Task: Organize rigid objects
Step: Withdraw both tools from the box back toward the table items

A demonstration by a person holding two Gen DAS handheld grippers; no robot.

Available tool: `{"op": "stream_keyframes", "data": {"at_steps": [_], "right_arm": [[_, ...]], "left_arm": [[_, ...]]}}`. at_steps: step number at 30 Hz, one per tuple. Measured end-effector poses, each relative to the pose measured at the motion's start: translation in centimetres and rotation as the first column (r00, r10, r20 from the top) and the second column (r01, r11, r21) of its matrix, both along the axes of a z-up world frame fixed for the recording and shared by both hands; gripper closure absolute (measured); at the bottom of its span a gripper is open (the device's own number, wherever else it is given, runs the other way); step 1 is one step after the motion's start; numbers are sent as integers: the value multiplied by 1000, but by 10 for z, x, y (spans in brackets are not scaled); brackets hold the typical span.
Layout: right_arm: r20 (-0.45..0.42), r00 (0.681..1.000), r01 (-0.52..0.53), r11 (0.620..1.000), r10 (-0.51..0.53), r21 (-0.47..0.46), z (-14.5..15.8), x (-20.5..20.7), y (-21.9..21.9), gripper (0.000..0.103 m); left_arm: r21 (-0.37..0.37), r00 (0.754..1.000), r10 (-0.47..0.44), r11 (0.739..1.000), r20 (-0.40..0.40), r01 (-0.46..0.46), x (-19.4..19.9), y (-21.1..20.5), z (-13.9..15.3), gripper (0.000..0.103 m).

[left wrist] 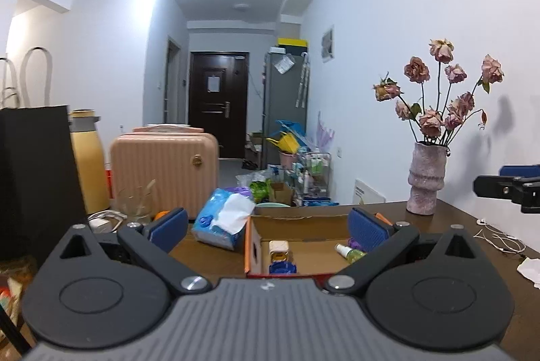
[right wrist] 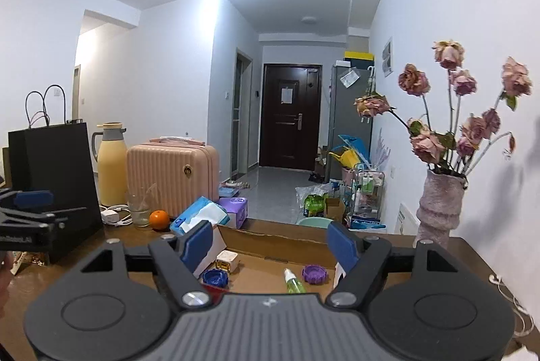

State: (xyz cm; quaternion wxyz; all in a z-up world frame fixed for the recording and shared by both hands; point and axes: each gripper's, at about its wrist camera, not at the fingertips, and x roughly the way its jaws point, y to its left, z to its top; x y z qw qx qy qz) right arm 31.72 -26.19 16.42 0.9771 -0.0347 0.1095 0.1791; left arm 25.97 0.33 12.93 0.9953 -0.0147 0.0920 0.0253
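Note:
An open cardboard box [left wrist: 300, 226] [right wrist: 270, 243] stands on the brown table. In it lie a small white-capped jar [left wrist: 278, 251] [right wrist: 227, 260], a blue round lid [left wrist: 282, 268] [right wrist: 215, 277], a green spray bottle [left wrist: 349, 251] [right wrist: 294, 281] and a purple round lid [right wrist: 314, 273]. My left gripper [left wrist: 268, 227] is open and empty, above the box's near edge. My right gripper [right wrist: 270, 241] is open and empty, also over the box. Each gripper shows at the edge of the other's view: the right gripper [left wrist: 509, 187], the left gripper [right wrist: 30, 216].
A blue tissue pack [left wrist: 222, 219] [right wrist: 199, 216], an orange [right wrist: 159, 219], a glass [right wrist: 138, 207], a pink case [right wrist: 172, 178], a yellow flask [right wrist: 109, 163] and a black bag [right wrist: 57, 178] stand left. A vase of dried roses [left wrist: 425, 178] [right wrist: 438, 209] and white cables [left wrist: 499, 238] are right.

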Motion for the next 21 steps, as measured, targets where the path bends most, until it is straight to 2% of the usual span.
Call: {"op": "stream_keyframes", "data": {"at_steps": [7, 13, 17, 21], "right_arm": [[17, 1000, 13, 998, -14, 69, -12, -62, -12, 18], [29, 1000, 5, 994, -9, 112, -38, -125, -18, 11], [17, 999, 35, 994, -36, 100, -72, -167, -14, 11], [-51, 999, 24, 997, -20, 75, -98, -186, -11, 11]], "left_arm": [[-6, 999, 1, 1000, 38, -1, -68, 0, -18, 0], [-36, 999, -26, 999, 41, 28, -125, -2, -45, 0], [-76, 1000, -9, 997, 6, 9, -154, -5, -67, 0], [-57, 997, -61, 997, -55, 58, -157, -14, -80, 0]]}}
